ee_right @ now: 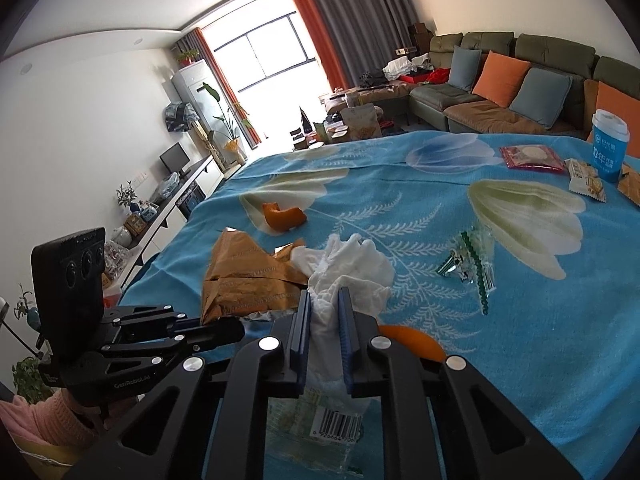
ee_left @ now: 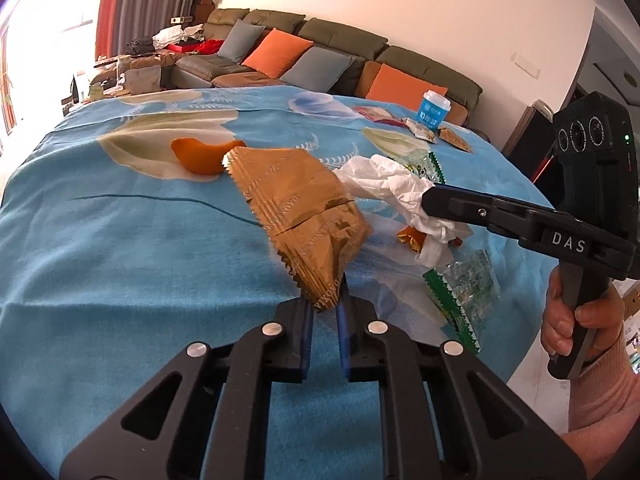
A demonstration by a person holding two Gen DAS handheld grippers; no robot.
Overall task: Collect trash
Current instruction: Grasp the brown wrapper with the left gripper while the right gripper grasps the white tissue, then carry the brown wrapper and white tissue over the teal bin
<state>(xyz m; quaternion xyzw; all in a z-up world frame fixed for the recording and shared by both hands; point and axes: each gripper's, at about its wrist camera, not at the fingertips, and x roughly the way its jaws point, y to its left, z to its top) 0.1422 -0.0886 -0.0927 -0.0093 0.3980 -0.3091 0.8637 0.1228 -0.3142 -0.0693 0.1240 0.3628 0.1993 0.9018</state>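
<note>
My left gripper (ee_left: pixel 325 307) is shut on a corner of a crumpled brown foil wrapper (ee_left: pixel 304 216), which stands up off the blue flowered cloth (ee_left: pixel 140 248). My right gripper (ee_right: pixel 325 300) is shut on a crumpled white tissue (ee_right: pixel 348 264); in the left wrist view it (ee_left: pixel 430 196) reaches in from the right with the tissue (ee_left: pixel 392 184) in its jaws. The brown wrapper (ee_right: pixel 240 276) lies left of the tissue, held by the left gripper (ee_right: pixel 236 330). An orange peel (ee_left: pixel 200 154) lies beyond the wrapper.
A clear wrapper with green edges (ee_right: pixel 476 260) lies to the right, another with a barcode (ee_right: pixel 316 420) under my right gripper. A blue paper cup (ee_right: pixel 610 144) and snack packets (ee_right: pixel 532 157) sit at the far right. A sofa (ee_left: pixel 320 52) stands behind the table.
</note>
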